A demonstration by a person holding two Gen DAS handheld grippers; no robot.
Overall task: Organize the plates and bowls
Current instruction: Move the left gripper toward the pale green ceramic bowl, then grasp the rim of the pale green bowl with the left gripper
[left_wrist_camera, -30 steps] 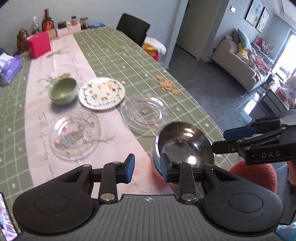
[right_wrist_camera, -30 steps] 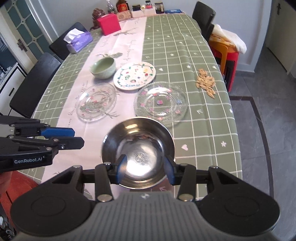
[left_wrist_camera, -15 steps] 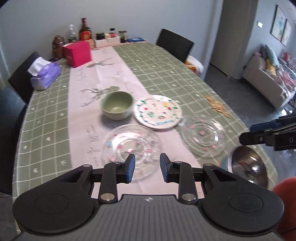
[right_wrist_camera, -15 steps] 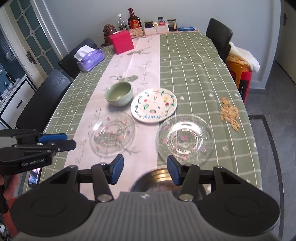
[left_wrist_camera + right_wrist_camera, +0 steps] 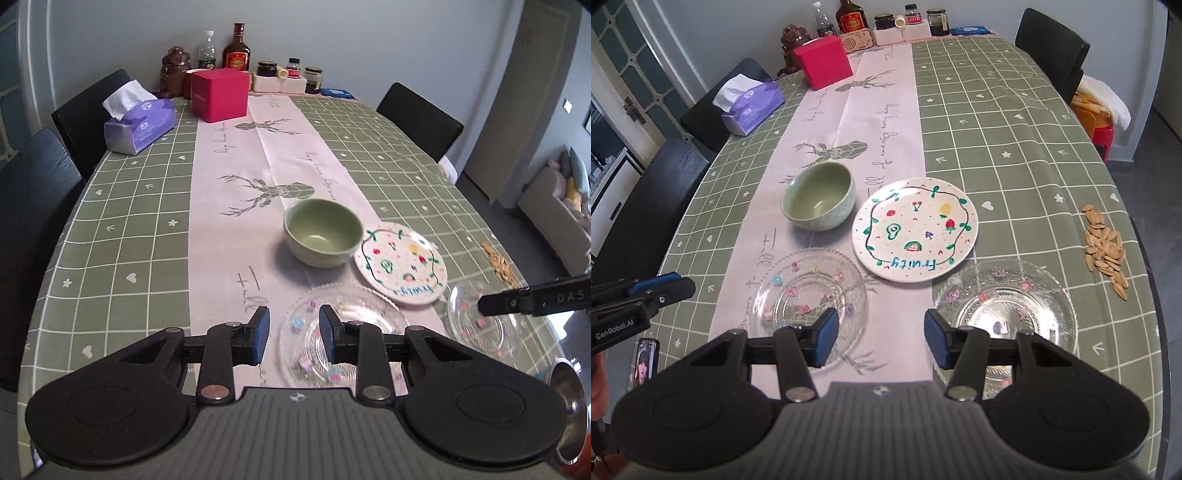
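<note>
Five dishes out on the green checked table (image 5: 1015,122), none stacked yet. Best told from the painted fruit plate (image 5: 915,229), flat in the middle. Just beside it on the left, upright and mouth up, the green bowl (image 5: 819,195), ready to take something inside or go on top of a pile. Just in front and to the left, one glass plate (image 5: 811,295) on the pale runner (image 5: 875,110). In front and to the right, the other glass plate (image 5: 1004,306), with its rim right up against the fruit plate, maybe touching, hard to tell through the clear glass. Farther toward the near edge on the right, only a shiny sliver of the metal bowl (image 5: 570,398) in the left view, so hard to say exactly where. Off to the right, a small heap of seeds (image 5: 1106,251), well apart. Left gripper (image 5: 293,334) low over the near edge of the left glass plate, fingers a little spread, nothing between them, touching nothing. Right gripper (image 5: 880,338) low between the two glass plates, fingers spread wider, also empty. Probably each one lined up near a glass plate so the two matching plates can go together first, since same shapes stack best. Thin glass rims lying flat, likely slippery and tricky to pinch.
</note>
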